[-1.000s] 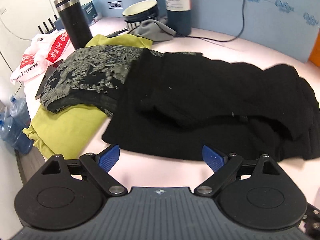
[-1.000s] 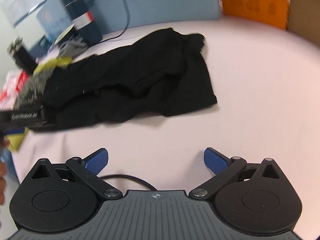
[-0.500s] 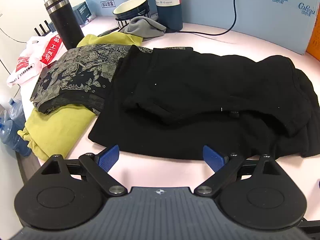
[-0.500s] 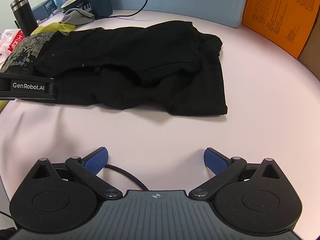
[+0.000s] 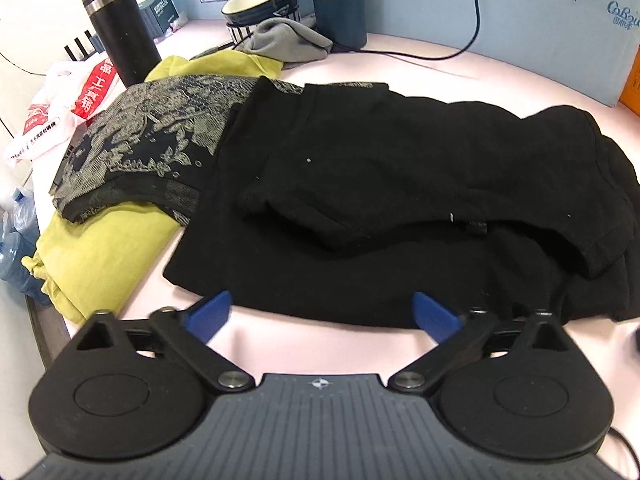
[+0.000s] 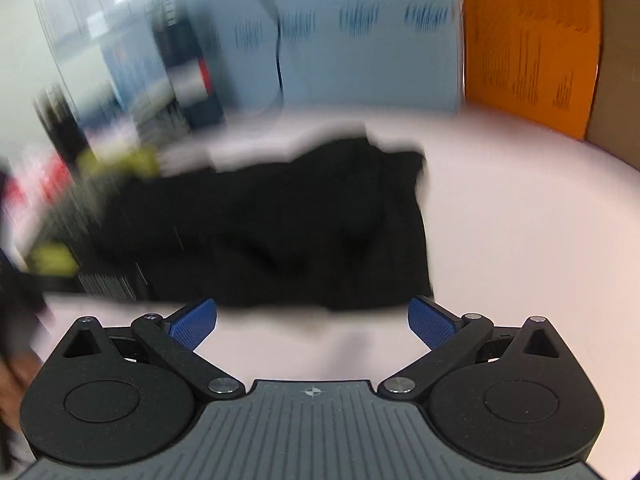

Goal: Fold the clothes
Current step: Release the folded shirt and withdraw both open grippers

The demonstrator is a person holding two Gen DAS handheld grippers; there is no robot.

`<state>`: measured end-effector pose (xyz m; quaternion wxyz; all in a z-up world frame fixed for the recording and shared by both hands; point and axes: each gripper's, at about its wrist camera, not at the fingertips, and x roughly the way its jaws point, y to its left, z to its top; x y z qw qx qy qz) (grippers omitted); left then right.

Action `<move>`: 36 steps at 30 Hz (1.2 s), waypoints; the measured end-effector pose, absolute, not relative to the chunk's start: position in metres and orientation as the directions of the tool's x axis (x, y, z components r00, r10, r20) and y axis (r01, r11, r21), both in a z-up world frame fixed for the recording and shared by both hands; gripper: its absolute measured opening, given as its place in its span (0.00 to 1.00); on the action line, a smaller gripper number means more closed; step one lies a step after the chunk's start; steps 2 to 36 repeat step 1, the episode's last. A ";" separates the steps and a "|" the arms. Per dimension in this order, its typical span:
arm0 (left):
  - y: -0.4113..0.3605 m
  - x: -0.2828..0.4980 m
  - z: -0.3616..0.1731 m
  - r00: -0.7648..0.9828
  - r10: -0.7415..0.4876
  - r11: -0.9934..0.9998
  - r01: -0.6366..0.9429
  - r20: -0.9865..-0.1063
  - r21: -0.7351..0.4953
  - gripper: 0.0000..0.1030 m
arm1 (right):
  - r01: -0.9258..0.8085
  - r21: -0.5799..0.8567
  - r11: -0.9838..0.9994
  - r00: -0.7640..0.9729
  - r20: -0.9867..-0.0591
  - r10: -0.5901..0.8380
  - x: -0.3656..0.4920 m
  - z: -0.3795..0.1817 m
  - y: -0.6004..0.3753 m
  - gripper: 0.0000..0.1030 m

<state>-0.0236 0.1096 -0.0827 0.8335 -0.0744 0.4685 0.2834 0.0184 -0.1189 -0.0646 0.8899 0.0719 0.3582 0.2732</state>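
A half-folded black garment (image 5: 400, 184) lay just ahead of the left gripper (image 5: 322, 314), whose jaws were opening with nothing between them, the near hem directly beyond its blue pads (image 5: 208, 314), apparently poised for the next fold. The right gripper (image 6: 312, 322), jaws wide apart and empty, faced the same garment (image 6: 288, 232) in a motion-blurred view, the cloth's far end ahead and slightly to its right. To the left gripper's forward left, a patterned dark garment (image 5: 140, 148) rested on a yellow-green one (image 5: 100, 248), seemingly set aside as a stack on the pink table (image 5: 440, 76).
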 end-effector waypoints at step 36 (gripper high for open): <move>0.111 -0.024 -0.082 0.404 0.404 0.831 -0.536 -0.821 0.145 1.00 | -0.423 0.366 0.829 0.601 -0.572 0.559 0.025 -0.063 -0.122 1.00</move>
